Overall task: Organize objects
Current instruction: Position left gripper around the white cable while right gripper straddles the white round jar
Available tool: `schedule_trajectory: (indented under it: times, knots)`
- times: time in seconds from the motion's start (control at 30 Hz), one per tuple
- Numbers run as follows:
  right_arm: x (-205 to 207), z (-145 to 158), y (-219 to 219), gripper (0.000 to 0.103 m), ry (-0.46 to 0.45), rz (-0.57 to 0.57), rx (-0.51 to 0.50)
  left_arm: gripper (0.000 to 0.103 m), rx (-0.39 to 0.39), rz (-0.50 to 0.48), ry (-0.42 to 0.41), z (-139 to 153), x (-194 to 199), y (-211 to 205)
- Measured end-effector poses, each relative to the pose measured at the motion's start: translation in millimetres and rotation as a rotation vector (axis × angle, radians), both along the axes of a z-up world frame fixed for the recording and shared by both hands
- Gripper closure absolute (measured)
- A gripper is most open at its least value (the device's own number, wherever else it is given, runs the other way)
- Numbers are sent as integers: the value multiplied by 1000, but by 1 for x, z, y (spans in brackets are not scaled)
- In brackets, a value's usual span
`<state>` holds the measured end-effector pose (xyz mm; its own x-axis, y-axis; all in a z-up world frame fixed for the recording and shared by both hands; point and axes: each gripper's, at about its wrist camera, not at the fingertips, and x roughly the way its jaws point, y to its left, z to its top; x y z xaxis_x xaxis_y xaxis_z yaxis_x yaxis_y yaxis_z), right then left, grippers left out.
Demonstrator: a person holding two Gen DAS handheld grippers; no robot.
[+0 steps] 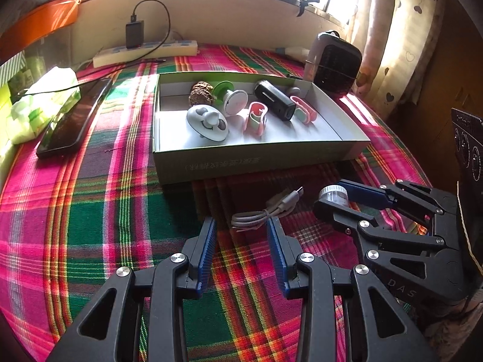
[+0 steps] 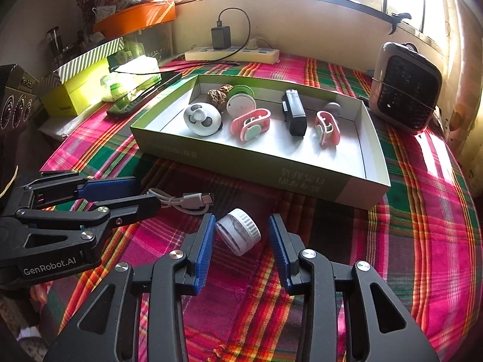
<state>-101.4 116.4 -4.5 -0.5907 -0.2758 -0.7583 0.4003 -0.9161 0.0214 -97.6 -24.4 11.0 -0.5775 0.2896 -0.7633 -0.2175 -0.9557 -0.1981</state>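
A shallow green-and-white box (image 1: 259, 158) (image 2: 374, 157) lies on the plaid cloth and holds several small items: a white round gadget (image 1: 206, 122), two pink clips, a black device (image 1: 274, 100), a walnut and a green-and-white reel. A coiled white USB cable (image 1: 267, 209) (image 2: 181, 200) lies in front of the box, just at the tips of my open left gripper (image 1: 243, 226) (image 2: 135, 194). A small white-capped jar (image 2: 238, 230) (image 1: 333, 194) lies on its side between the open fingers of my right gripper (image 2: 241, 226) (image 1: 330, 196), not squeezed.
A black phone (image 1: 74, 117) and a tissue pack (image 1: 39, 102) lie at the left. A power strip (image 1: 145, 51) with a charger runs along the back wall. A small heater (image 1: 335, 61) stands at the back right. Boxes are stacked at the far left (image 2: 75, 93).
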Motion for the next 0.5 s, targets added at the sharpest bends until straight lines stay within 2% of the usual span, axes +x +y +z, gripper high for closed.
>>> schedule_trajectory:
  times: [0.07,0.5]
  knots:
    - [0,1,2,72,1,-5,-5,70,-3,-18,0,0,2,4]
    - [3,1,22,72,-3,-65,-21,70,-13,-92,0,1,9,27]
